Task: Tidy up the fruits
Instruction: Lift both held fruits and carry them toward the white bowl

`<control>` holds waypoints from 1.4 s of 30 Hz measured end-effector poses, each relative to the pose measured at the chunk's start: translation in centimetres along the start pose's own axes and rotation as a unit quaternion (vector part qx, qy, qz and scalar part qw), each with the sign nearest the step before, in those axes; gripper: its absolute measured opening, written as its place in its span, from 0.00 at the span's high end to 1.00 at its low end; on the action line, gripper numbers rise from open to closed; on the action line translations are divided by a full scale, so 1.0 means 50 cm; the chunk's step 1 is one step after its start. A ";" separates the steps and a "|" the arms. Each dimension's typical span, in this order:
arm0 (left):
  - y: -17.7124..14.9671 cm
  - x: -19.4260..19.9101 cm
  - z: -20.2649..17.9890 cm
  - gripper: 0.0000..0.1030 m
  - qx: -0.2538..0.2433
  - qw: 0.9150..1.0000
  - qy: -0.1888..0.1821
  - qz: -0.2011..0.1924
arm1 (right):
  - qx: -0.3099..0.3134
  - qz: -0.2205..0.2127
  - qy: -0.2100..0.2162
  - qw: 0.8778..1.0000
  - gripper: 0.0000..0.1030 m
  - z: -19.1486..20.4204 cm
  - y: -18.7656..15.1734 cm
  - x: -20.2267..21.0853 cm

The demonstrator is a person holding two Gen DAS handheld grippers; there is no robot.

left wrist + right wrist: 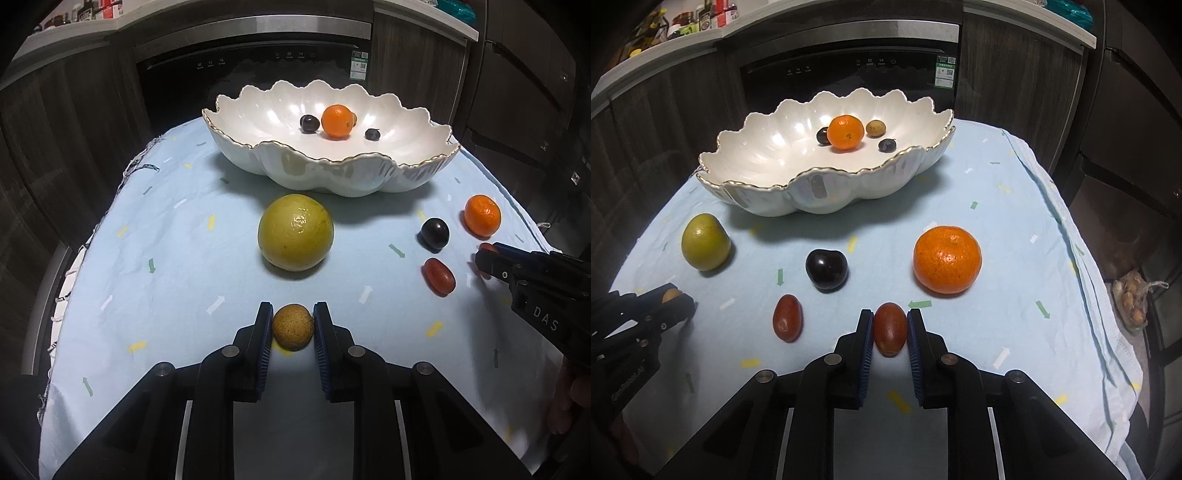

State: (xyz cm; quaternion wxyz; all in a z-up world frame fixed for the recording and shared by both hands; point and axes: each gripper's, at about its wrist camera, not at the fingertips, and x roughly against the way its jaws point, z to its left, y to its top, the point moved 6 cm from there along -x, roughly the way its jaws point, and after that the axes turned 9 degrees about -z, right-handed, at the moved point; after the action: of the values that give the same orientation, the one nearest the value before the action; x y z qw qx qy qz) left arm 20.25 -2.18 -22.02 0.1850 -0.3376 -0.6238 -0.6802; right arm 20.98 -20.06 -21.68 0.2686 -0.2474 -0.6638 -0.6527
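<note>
Left gripper (293, 326) clamped on a small round, rough tan fruit (293, 326), low on the pale blue cloth (166, 258). Right gripper (889, 330) clamped on an oval, smooth red fruit (890, 328). Far: glossy white scalloped bowl (757, 158), gold rim, holding a dimpled mandarin (845, 133) with small dark fruits beside it. Between: big waxy yellow-green citrus (295, 232), shiny dark plum (826, 268).
</note>
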 end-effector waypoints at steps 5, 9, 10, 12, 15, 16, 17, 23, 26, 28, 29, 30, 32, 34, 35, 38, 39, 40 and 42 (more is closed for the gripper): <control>0.005 0.005 0.002 0.78 0.002 1.000 0.000 -0.004 | 0.000 -0.006 0.001 1.000 0.81 0.002 0.008 0.007; 0.010 0.010 0.002 0.78 0.004 1.000 0.000 -0.007 | 0.001 -0.013 0.002 1.000 0.81 0.004 0.014 0.017; 0.011 0.012 0.002 0.78 0.005 1.000 -0.001 -0.008 | 0.002 -0.014 0.002 1.000 0.81 0.005 0.016 0.019; 0.015 0.017 0.001 0.78 0.005 1.000 -0.001 -0.011 | 0.003 -0.017 0.002 1.000 0.81 0.005 0.020 0.022; 0.022 0.023 0.001 0.78 0.006 1.000 -0.001 -0.015 | 0.002 -0.021 0.002 1.000 0.81 0.005 0.026 0.029; 0.024 0.024 0.001 0.78 0.006 1.000 -0.001 -0.015 | 0.002 -0.023 0.002 1.000 0.81 0.005 0.029 0.032; 0.026 0.025 0.001 0.78 0.007 1.000 -0.001 -0.016 | 0.001 -0.025 0.002 1.000 0.81 0.005 0.031 0.033; 0.039 0.036 0.002 0.78 0.007 1.000 0.002 -0.023 | 0.001 -0.034 0.005 0.999 0.81 0.008 0.045 0.046; 0.042 0.041 0.002 0.78 0.008 1.000 0.003 -0.024 | 0.002 -0.040 0.005 0.999 0.81 0.009 0.053 0.053; 0.047 0.044 0.002 0.78 0.008 1.000 0.003 -0.026 | 0.002 -0.043 0.006 0.999 0.81 0.010 0.057 0.057; 0.049 0.045 0.001 0.78 0.008 1.000 0.004 -0.027 | 0.001 -0.046 0.007 0.999 0.81 0.010 0.061 0.060; 0.053 0.047 0.001 0.78 0.008 1.000 0.004 -0.028 | 0.001 -0.048 0.007 0.999 0.81 0.011 0.062 0.063; 0.058 0.049 0.001 0.78 0.010 0.999 0.004 -0.030 | 0.001 -0.052 0.008 0.999 0.81 0.012 0.068 0.068; 0.065 0.052 0.001 0.78 0.010 0.999 0.004 -0.033 | 0.001 -0.055 0.009 0.998 0.81 0.013 0.073 0.073; 0.067 0.054 0.001 0.78 0.011 0.999 0.004 -0.034 | 0.001 -0.057 0.009 0.998 0.81 0.013 0.077 0.075; 0.079 0.058 0.001 0.78 0.012 0.999 0.004 -0.038 | 0.000 -0.062 0.009 0.998 0.81 0.014 0.085 0.081; 0.083 0.059 0.002 0.78 0.012 0.999 0.003 -0.040 | 0.000 -0.064 0.009 0.998 0.81 0.014 0.088 0.082; 0.087 0.060 0.001 0.78 0.012 0.999 0.004 -0.042 | 0.000 -0.065 0.009 0.998 0.81 0.014 0.091 0.083; 0.095 0.061 0.001 0.78 0.012 0.999 0.003 -0.045 | -0.001 -0.069 0.009 0.998 0.81 0.014 0.098 0.086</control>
State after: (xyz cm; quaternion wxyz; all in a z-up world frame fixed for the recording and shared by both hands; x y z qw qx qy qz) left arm 21.30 -2.34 -16.45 0.1601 -0.3048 -0.6457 -0.6815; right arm 21.13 -19.31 -15.14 0.2289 -0.1953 -0.6761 -0.6726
